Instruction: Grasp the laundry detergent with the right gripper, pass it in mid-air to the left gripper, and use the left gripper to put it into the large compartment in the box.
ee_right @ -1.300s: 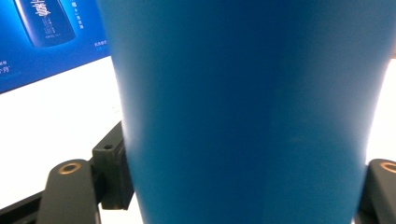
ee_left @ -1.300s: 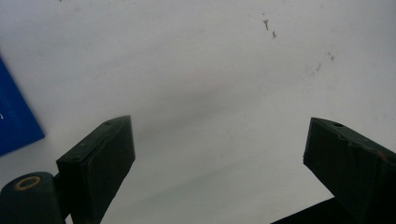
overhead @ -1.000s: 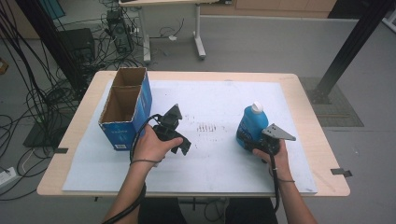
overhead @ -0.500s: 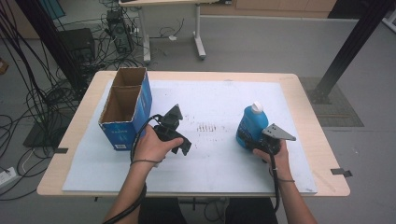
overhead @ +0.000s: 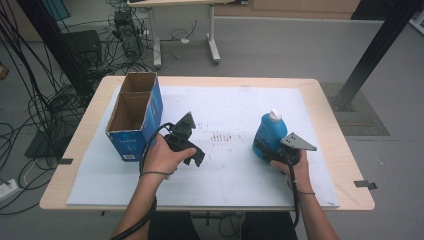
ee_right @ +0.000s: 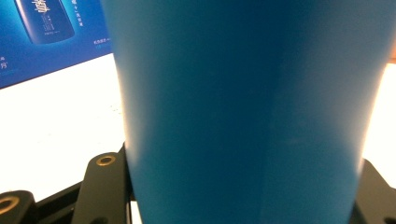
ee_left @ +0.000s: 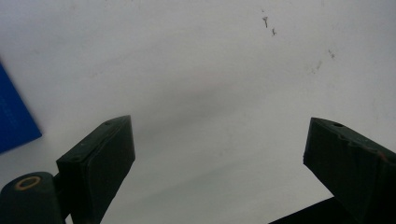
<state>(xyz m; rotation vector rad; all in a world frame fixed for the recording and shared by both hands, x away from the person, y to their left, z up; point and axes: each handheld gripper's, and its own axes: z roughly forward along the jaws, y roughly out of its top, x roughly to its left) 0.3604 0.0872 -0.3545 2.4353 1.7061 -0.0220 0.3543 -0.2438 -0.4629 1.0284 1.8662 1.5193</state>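
Blue plastic bottle with a white cap (overhead: 269,134), upright at right, sits clamped in my right gripper (overhead: 278,151); my left gripper (overhead: 189,145) gapes empty. Slick sides could slip and topple it when lifted.

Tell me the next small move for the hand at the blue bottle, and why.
Probably lift it straight up. The right gripper has just closed its jaws on the blue bottle, which stands upright on the white mat. The open cardboard box sits across the mat, and the left gripper is open, holding nothing.
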